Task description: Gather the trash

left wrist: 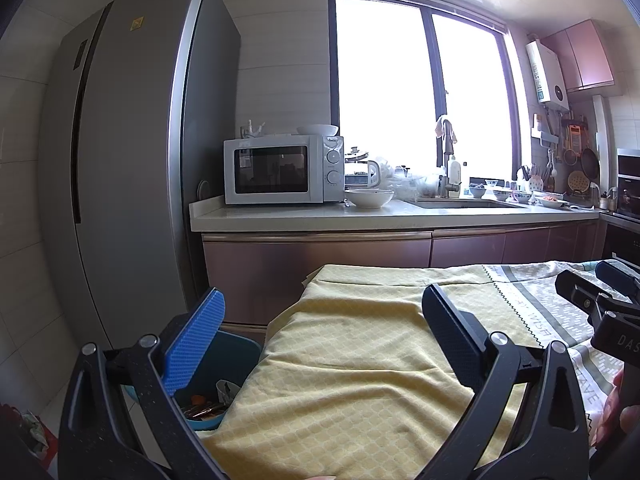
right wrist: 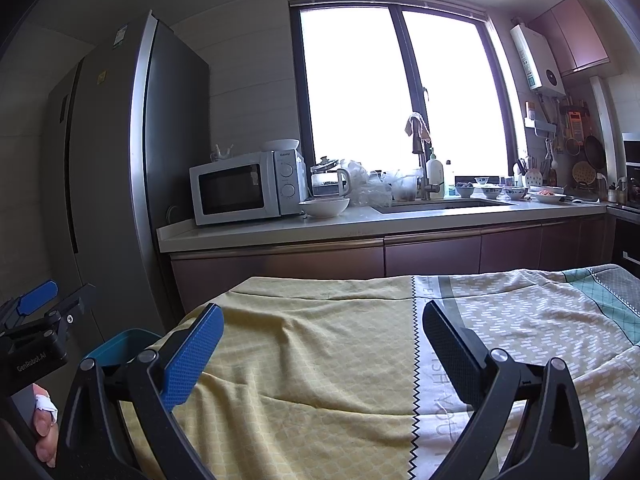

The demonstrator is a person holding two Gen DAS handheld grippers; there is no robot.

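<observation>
**Both tongs empty over a bare cloth; trash sits in the bin at left**

Far left, low: a teal bin (left wrist: 236, 350) stands on the floor just beside the table's left edge; inside it, crumpled wrappers (left wrist: 208, 406) and an orange scrap, partly hidden behind the blue pad; this is the only trash visible in either view.

Left tongs (left wrist: 322, 316): spread wide, nothing between the pads; they hang over the table's left corner, the blue finger above the bin mouth.

Right tongs (right wrist: 322, 332): likewise released and empty, over the middle of the cloth; the left tongs show at that view's left margin.

Step in hand, as a judgement: the cloth carries no visible litter, so collection looks finished or nearly so; good practice now is to scan the table's far and right edges before withdrawing; keep the open fingers clear of the cloth folds, which would snag and drag.

Surface: a table under a yellow patterned cloth (right wrist: 312, 360), joined on the right to a grey-and-white printed panel; loose, wrinkled, draped over the edge.

Room, left to right: tall grey fridge (left wrist: 132, 160); white microwave (left wrist: 280, 170) with a bowl on top; kitchen worktop with a white bowl (left wrist: 369, 197), kettle, sink (left wrist: 468, 202); bright window; dishes and hanging utensils at far right.
</observation>
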